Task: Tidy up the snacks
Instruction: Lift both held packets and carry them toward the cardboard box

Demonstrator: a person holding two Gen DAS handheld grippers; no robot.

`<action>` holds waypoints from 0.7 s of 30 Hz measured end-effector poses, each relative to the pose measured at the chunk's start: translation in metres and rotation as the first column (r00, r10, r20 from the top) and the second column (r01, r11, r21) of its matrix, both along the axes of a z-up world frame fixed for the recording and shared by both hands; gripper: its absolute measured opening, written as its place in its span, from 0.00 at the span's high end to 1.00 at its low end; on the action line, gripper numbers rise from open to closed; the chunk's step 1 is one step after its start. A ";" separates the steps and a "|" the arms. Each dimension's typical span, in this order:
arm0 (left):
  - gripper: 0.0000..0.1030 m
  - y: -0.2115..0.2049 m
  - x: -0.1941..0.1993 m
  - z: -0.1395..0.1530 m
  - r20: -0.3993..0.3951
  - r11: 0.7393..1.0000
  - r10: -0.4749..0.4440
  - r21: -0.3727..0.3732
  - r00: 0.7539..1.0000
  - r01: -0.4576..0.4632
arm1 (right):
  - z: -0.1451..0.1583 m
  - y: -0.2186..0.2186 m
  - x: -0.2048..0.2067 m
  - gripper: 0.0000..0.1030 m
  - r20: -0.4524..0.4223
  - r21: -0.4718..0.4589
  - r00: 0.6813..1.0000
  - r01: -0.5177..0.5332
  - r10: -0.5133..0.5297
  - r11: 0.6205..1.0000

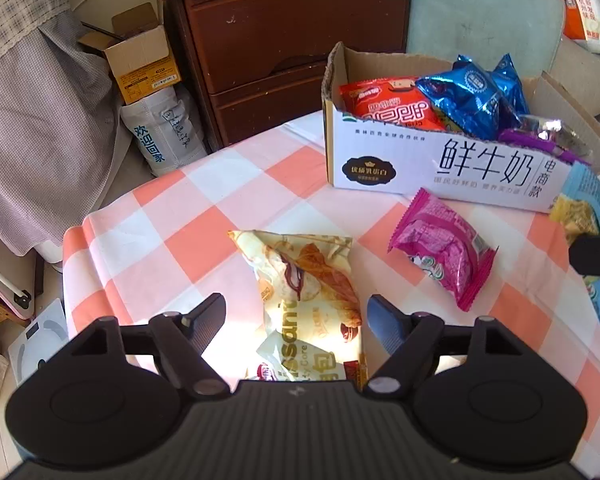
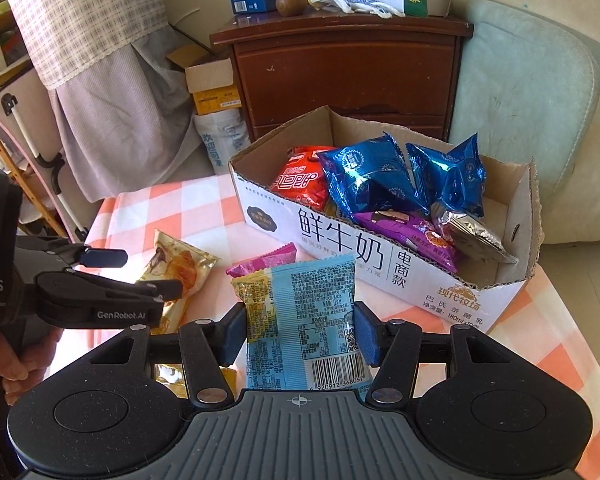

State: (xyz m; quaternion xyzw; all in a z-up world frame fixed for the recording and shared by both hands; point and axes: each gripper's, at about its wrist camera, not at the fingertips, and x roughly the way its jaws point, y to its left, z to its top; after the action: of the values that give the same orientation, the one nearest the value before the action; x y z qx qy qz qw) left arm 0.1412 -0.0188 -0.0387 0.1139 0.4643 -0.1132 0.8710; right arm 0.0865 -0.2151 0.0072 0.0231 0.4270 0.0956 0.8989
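Observation:
A cream croissant packet [image 1: 312, 280] lies flat on the checked cloth between the fingers of my left gripper [image 1: 296, 316], which is open and does not press on it. From the right wrist view, the left gripper [image 2: 144, 274] hovers over that croissant packet [image 2: 184, 264]. My right gripper [image 2: 300, 326] is shut on a light blue snack packet [image 2: 312, 292], held above the table in front of the white milk carton box [image 2: 340, 240]. The box [image 1: 440, 164] holds a red packet [image 1: 388, 108], blue foil packets [image 1: 472, 96] and a purple one [image 1: 540, 144]. A pink packet [image 1: 444, 252] lies beside the box.
The small table with pink-and-white checked cloth [image 1: 204, 208] ends close on the left. Behind it stand a brown wooden dresser [image 1: 292, 40] and a pale green cushioned seat [image 1: 480, 8]. An open cardboard box [image 1: 140, 60] and a white sack [image 1: 160, 136] sit on the floor.

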 end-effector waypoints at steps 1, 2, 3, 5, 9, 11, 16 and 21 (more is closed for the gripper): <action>0.25 -0.002 0.000 -0.005 -0.004 1.000 -0.007 0.016 1.000 0.007 | 0.000 0.001 0.001 0.47 0.000 0.002 1.000 -0.002 0.002 1.000; 0.29 -0.004 -0.001 -0.009 -0.011 1.000 -0.016 0.025 1.000 0.017 | 0.000 0.001 0.002 0.47 -0.001 0.003 1.000 -0.002 0.002 1.000; 0.43 -0.004 -0.001 -0.013 -0.019 0.999 -0.018 0.026 1.000 0.019 | 0.000 0.001 0.003 0.47 -0.003 0.005 1.000 0.000 0.000 1.000; 0.49 -0.002 0.000 -0.015 -0.029 1.000 0.000 0.004 1.000 0.000 | 0.000 0.000 0.004 0.47 -0.003 0.010 1.000 0.007 -0.007 1.000; 0.53 0.003 0.001 -0.004 -0.003 0.999 0.034 -0.040 0.999 -0.034 | 0.004 -0.006 0.007 0.47 0.008 0.032 1.000 0.030 -0.030 0.999; 0.53 0.004 0.000 0.009 0.038 0.998 0.045 -0.052 0.998 -0.043 | 0.007 -0.010 0.008 0.47 0.016 0.043 0.999 0.043 -0.043 0.998; 0.53 0.001 -0.006 0.043 0.156 0.996 0.038 -0.083 0.987 -0.025 | 0.016 -0.019 0.012 0.47 0.044 0.073 0.996 0.071 -0.074 0.995; 0.53 -0.006 -0.008 0.068 0.216 0.991 0.033 -0.130 0.976 -0.005 | 0.028 -0.027 0.015 0.47 0.085 0.111 0.991 0.091 -0.101 0.990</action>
State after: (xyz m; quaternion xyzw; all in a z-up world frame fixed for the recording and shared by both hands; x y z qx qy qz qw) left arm 0.1331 -0.0243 0.0290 0.0647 0.3592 -0.1216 0.9231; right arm 0.1013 -0.2417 0.0356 0.0875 0.3786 0.0759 0.9183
